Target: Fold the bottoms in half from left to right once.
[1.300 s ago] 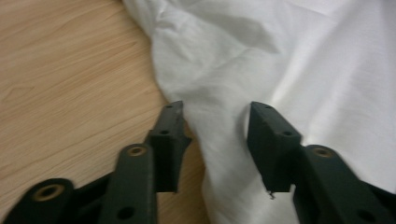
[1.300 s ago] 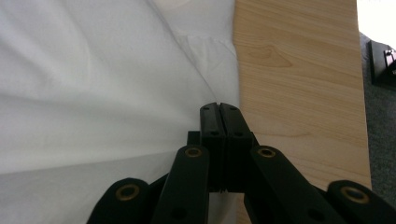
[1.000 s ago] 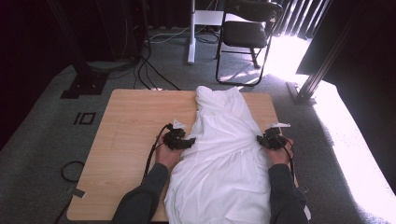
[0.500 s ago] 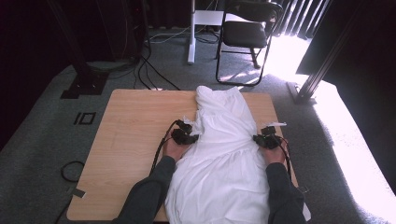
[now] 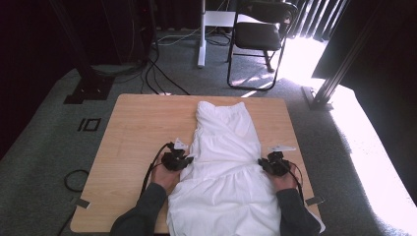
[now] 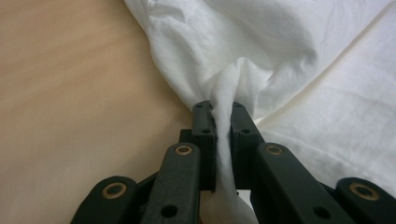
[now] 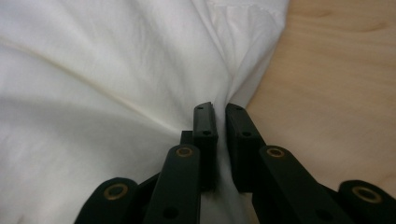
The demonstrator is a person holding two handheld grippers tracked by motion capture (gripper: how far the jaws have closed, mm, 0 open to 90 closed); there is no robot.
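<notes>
Both side edges of the dress (image 5: 223, 162) are now pinched, left claw (image 6: 223, 122) and right claw (image 7: 220, 122) clenched on cloth, jaws just closed; folding remains.

Dark grey sleeves; each black gripper (image 5: 183, 158) has brass-ringed screw holes, a black cable and a grey three-cornered plate.

The white gathered cotton garment (image 5: 223, 172) runs past the near picture edge; its hem lies out of frame, forearms partly cropped.
</notes>
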